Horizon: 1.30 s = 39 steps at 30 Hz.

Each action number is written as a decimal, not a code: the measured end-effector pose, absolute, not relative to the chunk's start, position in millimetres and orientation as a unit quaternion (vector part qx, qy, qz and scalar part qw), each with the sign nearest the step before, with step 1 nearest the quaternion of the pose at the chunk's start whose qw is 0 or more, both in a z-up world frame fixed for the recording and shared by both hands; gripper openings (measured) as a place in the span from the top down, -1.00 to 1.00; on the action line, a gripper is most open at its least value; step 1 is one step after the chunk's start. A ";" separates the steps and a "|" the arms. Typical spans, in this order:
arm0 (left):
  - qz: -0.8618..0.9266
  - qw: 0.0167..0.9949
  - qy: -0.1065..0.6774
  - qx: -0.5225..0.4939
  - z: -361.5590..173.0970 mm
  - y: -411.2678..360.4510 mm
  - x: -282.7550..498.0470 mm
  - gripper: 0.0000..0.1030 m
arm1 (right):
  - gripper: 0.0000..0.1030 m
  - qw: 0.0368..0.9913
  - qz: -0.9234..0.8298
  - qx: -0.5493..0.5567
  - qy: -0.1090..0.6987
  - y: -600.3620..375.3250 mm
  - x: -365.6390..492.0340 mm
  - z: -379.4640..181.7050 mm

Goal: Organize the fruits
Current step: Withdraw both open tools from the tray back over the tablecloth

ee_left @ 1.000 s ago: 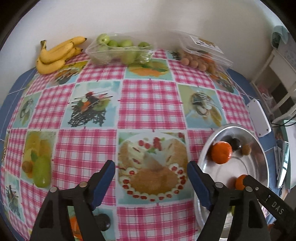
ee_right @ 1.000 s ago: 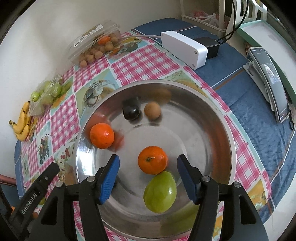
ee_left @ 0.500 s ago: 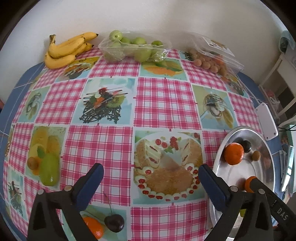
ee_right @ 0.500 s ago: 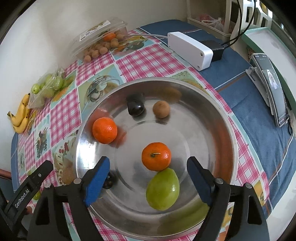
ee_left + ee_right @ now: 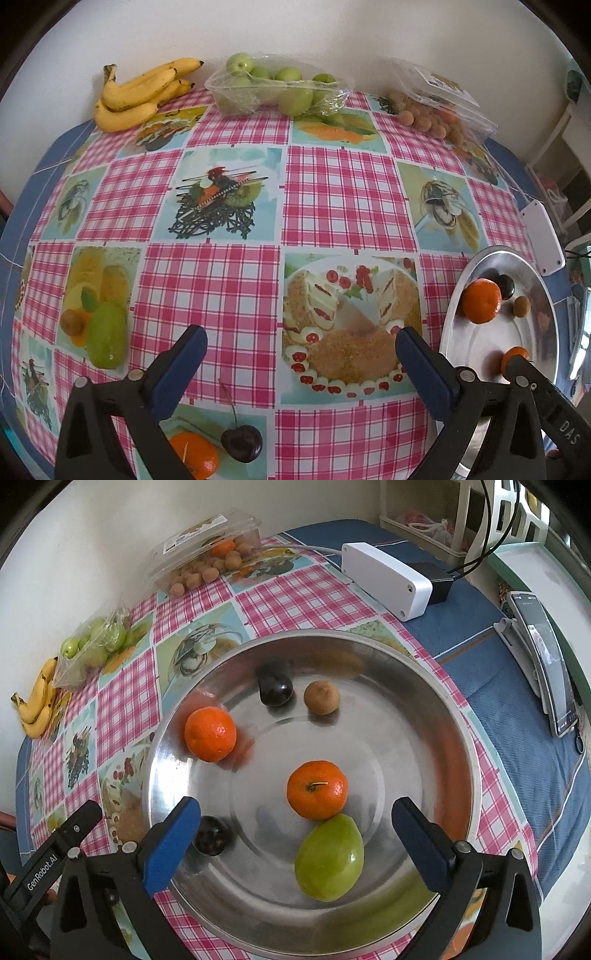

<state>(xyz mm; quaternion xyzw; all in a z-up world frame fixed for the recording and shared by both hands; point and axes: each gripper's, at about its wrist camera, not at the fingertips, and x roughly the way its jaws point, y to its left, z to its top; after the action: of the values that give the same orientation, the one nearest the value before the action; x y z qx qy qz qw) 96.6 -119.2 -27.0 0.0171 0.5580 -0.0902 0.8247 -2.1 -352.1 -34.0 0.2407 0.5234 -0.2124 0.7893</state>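
Tablecloth [image 5: 332, 206] in pink-and-white check with printed food pictures covers the table, over a blue cloth [image 5: 517, 701] that shows at the edges; a plain pale wall rises behind. Along the wall lie a bunch of bananas [image 5: 142, 94], a clear bag of green fruits [image 5: 280, 86] and an open clear box of small brown fruits [image 5: 436, 110]. A white box [image 5: 386, 579] with a cable and a phone on a stand [image 5: 546, 661] sit on the blue cloth.

The metal bowl [image 5: 436, 686] stands at the table's right side. Inside lie two tangerines [image 5: 210, 733], the nearer one [image 5: 317, 789] stem upward, a green mango [image 5: 330, 856] with its long axis running near to far and its narrower end touching that tangerine, two dark cherries [image 5: 275, 689] and a small brown fruit [image 5: 321, 698].

The right gripper [image 5: 295, 834] hovers above the bowl, its jaws opening, pads clear of the fruit between them. The left gripper [image 5: 301, 360] is spread wide over bare cloth, holding nothing. Beside its left finger lie a tangerine [image 5: 195, 458] and a cherry [image 5: 242, 447], stem pointing away.
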 end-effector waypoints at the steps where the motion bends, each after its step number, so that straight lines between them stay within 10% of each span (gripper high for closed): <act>1: -0.090 0.825 0.558 0.018 -27.1 -119.4 96.6 -1.00 | -1.00 0.789 -0.212 0.241 0.525 -352.5 -1.7 -34.7; 39: -0.105 0.831 0.546 0.001 5.6 -74.9 87.5 -1.00 | -1.00 0.800 -0.190 0.206 0.531 -311.6 0.6 -6.0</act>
<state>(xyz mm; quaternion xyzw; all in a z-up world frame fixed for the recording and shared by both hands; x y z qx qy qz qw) 87.5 -74.9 5.6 0.0013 0.5464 -0.1048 0.8309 0.6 -311.6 -6.0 0.2064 0.5308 -0.1896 0.7998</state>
